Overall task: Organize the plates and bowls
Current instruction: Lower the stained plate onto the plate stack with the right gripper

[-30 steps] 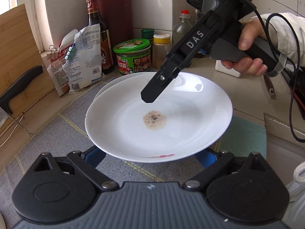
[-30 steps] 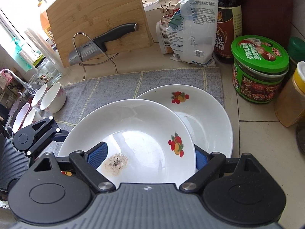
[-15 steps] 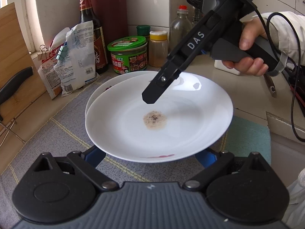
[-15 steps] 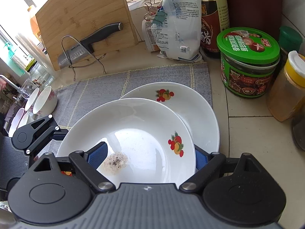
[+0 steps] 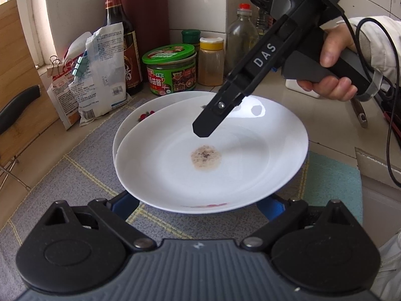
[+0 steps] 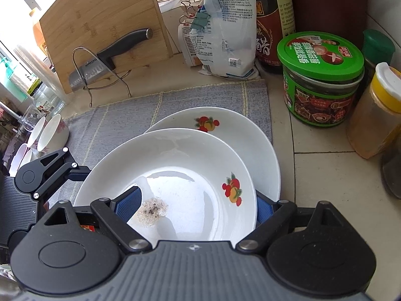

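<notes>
**Two Tongs, One Soiled Plate Over Its Twin**

The upper plate, white glazed ware with a fruit motif and a speckled dried smear at its centre, sits partly overlapping a matching lower plate on a grey woven mat spread on the worktop. It looks stiff, smooth and brittle, fairly light, and likely slippery under hard pads; the rim is the sensible place to take hold, one pad above and one below, since the shallow well offers nothing to pinch.

The left tongs stand spread wide, their blue pads flanking the plate's near rim. Whether they touch it cannot be told. The right tongs are also spread: one blue pad lies over the well beside the smear, the other outside the rim, above the lower plate.

The left wrist view shows the person's right hand gripping its handle and one finger of those tongs hanging above the plate's well. It also shows a teal cloth beyond the plate. Only the right wrist view shows the small bowls at the mat's far edge, the knife against the bamboo board, and the lower plate's fruit motif plainly.
</notes>
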Tool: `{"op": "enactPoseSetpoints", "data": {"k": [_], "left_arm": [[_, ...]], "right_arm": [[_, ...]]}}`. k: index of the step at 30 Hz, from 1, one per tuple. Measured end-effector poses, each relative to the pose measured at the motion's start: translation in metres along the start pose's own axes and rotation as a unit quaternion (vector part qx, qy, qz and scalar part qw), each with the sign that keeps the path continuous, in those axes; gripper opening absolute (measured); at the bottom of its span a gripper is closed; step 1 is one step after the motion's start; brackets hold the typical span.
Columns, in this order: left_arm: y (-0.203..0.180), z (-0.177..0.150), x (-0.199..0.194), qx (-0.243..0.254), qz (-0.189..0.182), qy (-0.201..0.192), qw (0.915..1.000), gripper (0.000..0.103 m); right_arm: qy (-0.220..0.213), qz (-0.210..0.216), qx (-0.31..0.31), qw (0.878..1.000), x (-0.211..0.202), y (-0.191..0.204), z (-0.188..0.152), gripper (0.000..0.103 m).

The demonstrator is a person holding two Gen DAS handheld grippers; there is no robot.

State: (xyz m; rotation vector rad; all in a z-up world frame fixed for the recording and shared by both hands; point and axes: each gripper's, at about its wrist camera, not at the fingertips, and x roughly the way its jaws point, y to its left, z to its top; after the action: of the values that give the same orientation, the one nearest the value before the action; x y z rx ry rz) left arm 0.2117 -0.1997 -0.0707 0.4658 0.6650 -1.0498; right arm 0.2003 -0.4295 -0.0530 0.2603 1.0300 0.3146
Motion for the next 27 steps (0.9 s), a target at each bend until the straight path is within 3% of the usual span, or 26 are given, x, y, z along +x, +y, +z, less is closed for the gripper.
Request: {"op": "enactPoseSetpoints", "data": {"k": [27], "left_arm": [[0.0055, 0.0012, 0.0094, 0.002, 0.007, 0.006, 1.0000, 0.098]], "right_arm": [[-0.002, -0.009, 0.009, 1.000, -0.0044, -0.0015, 0.0011, 0.094]]}}
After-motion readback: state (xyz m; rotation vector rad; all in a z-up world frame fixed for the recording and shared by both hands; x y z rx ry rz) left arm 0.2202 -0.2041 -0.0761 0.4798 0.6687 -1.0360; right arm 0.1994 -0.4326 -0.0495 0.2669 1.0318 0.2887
